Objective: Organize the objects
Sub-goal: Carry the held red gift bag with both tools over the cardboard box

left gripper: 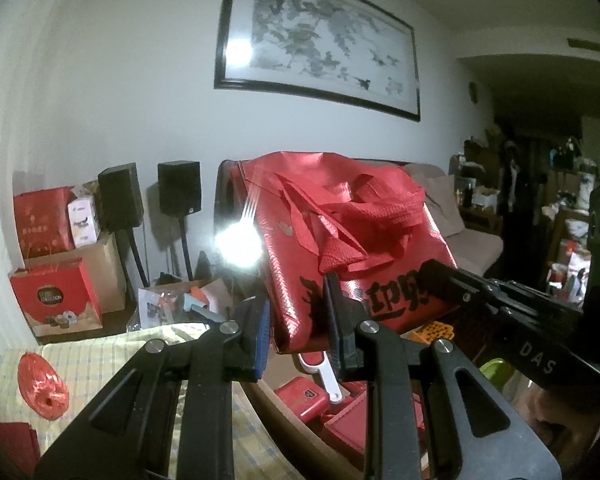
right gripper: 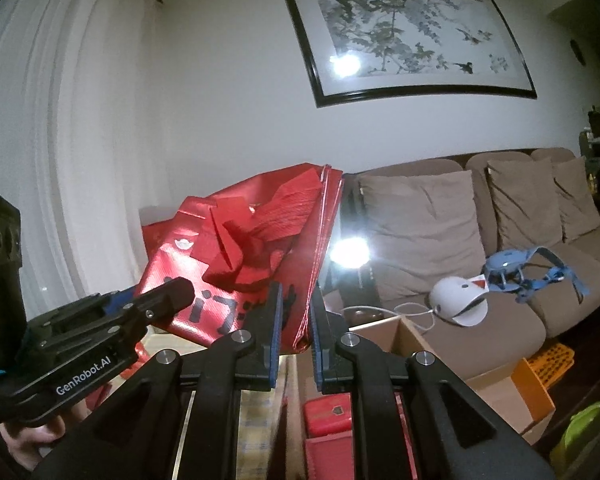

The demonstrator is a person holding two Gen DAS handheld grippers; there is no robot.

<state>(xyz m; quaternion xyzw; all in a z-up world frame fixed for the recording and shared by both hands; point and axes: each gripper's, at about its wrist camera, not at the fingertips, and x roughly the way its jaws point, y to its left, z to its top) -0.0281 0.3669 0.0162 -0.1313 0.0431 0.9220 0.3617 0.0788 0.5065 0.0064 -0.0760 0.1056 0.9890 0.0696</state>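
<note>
I hold one shiny red bag (left gripper: 352,248) up in the air with my two grippers. My left gripper (left gripper: 298,332) pinches its bottom edge. My right gripper (right gripper: 296,336) pinches its side edge. It has black letters and floppy red handles. Two black speakers (left gripper: 120,196) stand behind.

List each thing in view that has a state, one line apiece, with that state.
red tote bag: lifted, folded flat, handles flopped over.
left gripper: shut on the red tote bag's lower edge.
right gripper: shut on the bag's edge.
cardboard box: open.
white cap: lying on the sofa.
</note>
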